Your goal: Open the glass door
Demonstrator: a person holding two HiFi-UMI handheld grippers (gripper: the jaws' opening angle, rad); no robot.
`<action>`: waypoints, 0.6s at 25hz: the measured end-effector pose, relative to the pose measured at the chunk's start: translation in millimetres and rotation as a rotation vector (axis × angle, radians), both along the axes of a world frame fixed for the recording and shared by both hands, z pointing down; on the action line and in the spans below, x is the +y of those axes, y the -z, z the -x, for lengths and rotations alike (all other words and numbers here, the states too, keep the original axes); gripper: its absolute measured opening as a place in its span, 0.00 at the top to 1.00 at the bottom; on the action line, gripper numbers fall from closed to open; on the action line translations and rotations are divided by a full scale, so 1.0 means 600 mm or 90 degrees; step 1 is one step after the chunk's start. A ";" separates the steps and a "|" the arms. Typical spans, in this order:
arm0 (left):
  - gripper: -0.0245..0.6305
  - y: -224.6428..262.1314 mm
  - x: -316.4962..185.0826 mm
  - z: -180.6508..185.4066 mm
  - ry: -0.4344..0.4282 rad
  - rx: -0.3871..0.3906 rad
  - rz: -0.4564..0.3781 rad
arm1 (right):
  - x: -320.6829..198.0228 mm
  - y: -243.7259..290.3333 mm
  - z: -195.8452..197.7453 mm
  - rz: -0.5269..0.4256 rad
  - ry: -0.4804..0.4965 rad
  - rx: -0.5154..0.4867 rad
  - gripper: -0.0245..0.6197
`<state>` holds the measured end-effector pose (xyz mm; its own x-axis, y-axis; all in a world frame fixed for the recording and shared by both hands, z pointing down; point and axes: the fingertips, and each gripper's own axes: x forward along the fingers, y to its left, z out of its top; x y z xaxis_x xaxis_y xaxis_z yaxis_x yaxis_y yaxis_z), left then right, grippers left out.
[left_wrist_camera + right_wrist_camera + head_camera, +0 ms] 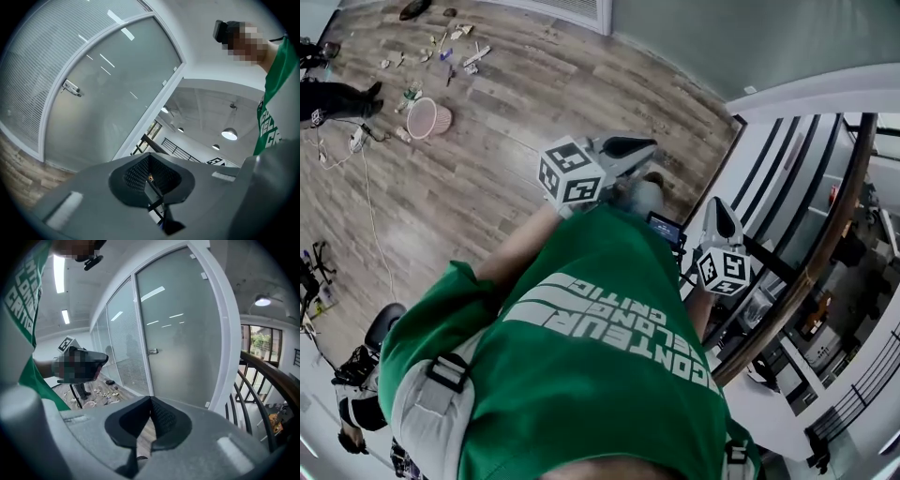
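The glass door (pixel 183 329) stands ahead of both grippers, a frosted pane in a white frame. Its lever handle (pixel 152 351) sits at the left edge in the right gripper view. As far as the wide-angle views show, it sits closed in its frame. Neither gripper touches it; both are well apart from the handle.

The left gripper (pixel 152 177) points nearly level. Its fingers (pixel 135 174) are pressed together with nothing between them, and beyond them are the door and a white ceiling with round lamps. In the head view it is held out in front of the person's green shirt (pixel 600 337), above the wood floor (pixel 487 187).

The right gripper (pixel 149 422) tilts down toward the floor. Its fingers (pixel 165 420) are also together and empty. It is held just beside a dark railing (pixel 262 376) that curves past on the right. The left gripper appears in this view at the far left, partly under a mosaic patch.

A pink basket (pixel 427 117) and small scattered items lie on the floor, far from the grippers.
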<state>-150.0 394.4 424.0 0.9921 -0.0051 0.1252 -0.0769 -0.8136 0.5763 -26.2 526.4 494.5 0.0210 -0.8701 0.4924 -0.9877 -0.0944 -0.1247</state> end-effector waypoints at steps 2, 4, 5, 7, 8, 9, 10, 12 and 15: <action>0.94 0.002 -0.003 -0.005 0.003 -0.001 -0.004 | -0.007 -0.005 -0.009 -0.001 -0.001 -0.007 0.97; 0.94 0.004 -0.002 -0.010 0.005 0.003 -0.006 | -0.018 -0.013 -0.017 0.002 0.008 -0.010 0.97; 0.94 0.004 -0.003 -0.011 0.007 0.005 -0.006 | -0.026 -0.016 -0.021 0.002 0.015 -0.010 0.97; 0.94 0.002 -0.010 -0.013 0.016 0.003 -0.005 | -0.047 -0.016 -0.027 -0.002 0.030 -0.007 0.97; 0.94 0.001 -0.016 -0.014 0.024 0.001 -0.003 | -0.059 -0.013 -0.030 -0.006 0.038 -0.004 0.97; 0.94 0.002 -0.022 -0.014 0.032 0.000 -0.001 | -0.071 -0.008 -0.033 -0.010 0.047 0.000 0.97; 0.94 0.004 -0.028 -0.015 0.039 0.000 0.002 | -0.082 -0.004 -0.037 -0.013 0.054 0.005 0.97; 0.94 0.011 -0.036 -0.022 0.039 0.004 -0.001 | -0.101 0.005 -0.050 -0.020 0.061 0.012 0.97; 0.94 0.025 -0.041 -0.041 0.013 0.003 -0.026 | -0.121 0.010 -0.070 -0.023 0.055 0.004 0.97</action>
